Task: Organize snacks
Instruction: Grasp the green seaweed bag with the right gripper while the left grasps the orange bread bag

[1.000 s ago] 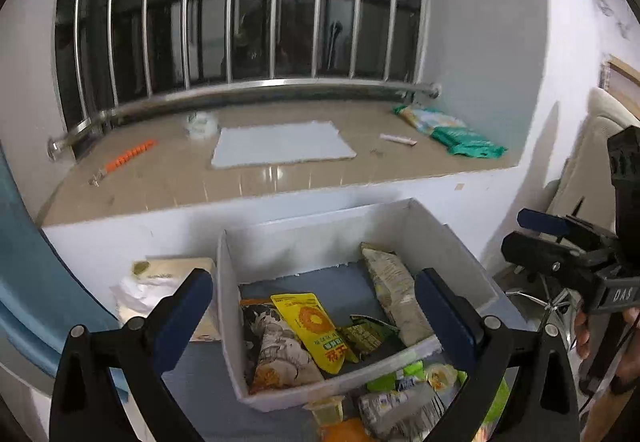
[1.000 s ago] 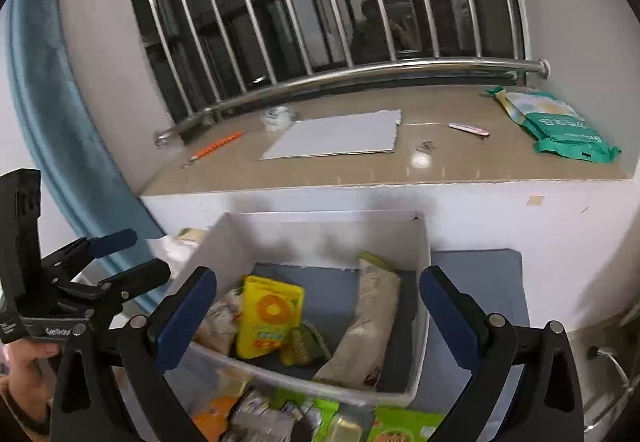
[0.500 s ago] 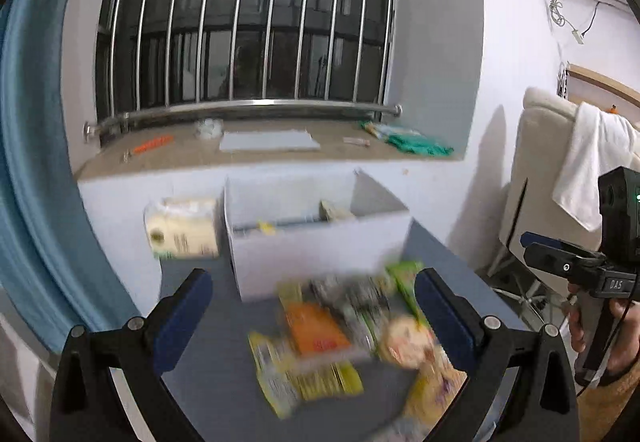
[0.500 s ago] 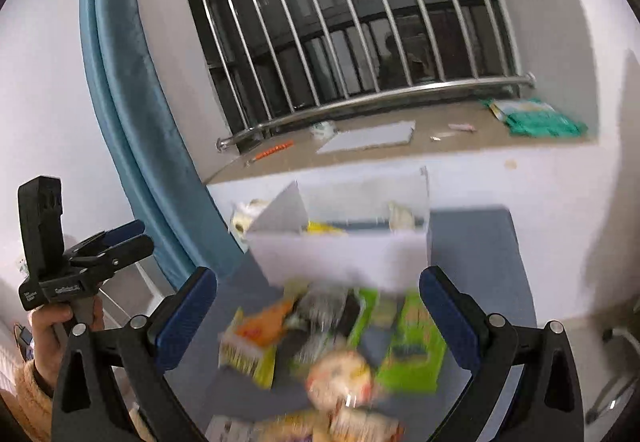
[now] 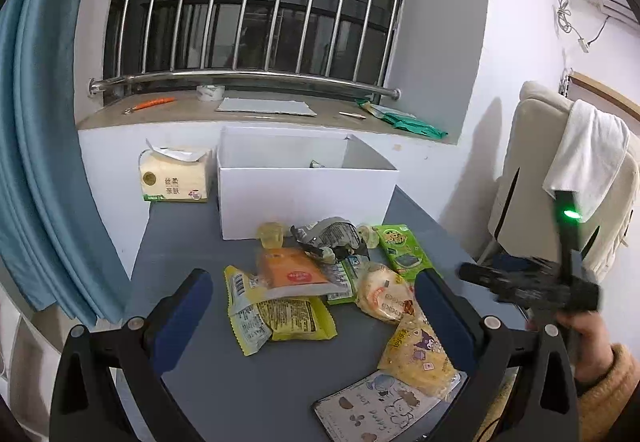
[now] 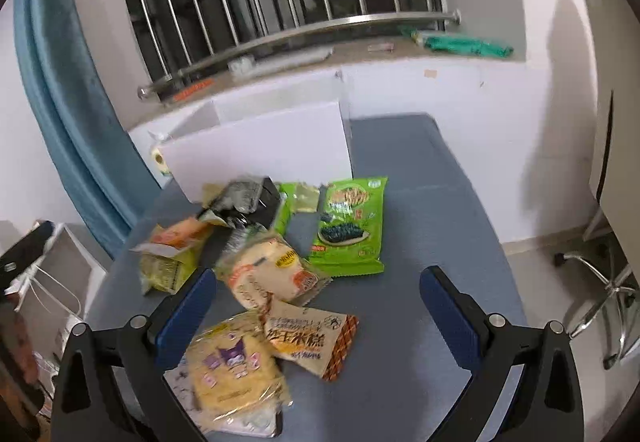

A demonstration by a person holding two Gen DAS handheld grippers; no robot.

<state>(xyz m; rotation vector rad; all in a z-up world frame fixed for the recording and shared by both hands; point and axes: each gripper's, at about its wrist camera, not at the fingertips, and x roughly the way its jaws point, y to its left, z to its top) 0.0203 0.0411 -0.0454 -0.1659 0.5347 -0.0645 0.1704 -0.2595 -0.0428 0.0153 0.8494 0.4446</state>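
A white box stands at the far side of the grey table; it also shows in the right wrist view. Several snack packets lie loose in front of it: an orange packet, a yellow packet, a green seaweed packet, a round pastry and a Kuromi bag. My left gripper is open and empty above the pile. My right gripper is open and empty above the near packets.
A tissue pack sits left of the box. A windowsill with a tape roll, paper and green bags runs behind. A blue curtain hangs left. A chair with a white towel stands right.
Both grippers pulled back and up from over the box. The view now takes in the loose pile in front of the box. Both stay open.
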